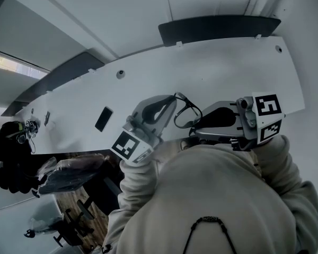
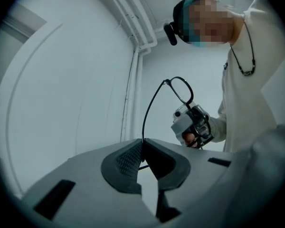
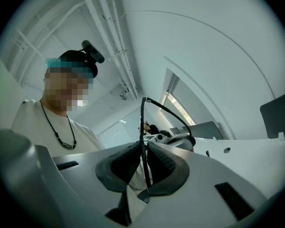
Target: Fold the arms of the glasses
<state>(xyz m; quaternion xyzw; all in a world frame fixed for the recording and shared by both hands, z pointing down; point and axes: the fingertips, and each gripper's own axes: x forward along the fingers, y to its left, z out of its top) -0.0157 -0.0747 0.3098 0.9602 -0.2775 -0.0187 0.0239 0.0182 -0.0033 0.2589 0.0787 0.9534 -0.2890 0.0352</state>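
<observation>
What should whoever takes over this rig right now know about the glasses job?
Left gripper: shut on one glasses arm, near its end.
Right gripper: shut on the front of the glasses.
Glasses: held in the air between the two grippers, over the white table.
Done: both grips made.
Left: that arm stands out unfolded; swing it in against the front. The other arm I cannot make out; check it.

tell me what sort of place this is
Probably an office or lab workroom, though I can't be sure: a long white desk with round cable holes, dark partition screens along its far edge, and exposed white pipes running up by the ceiling.
</observation>
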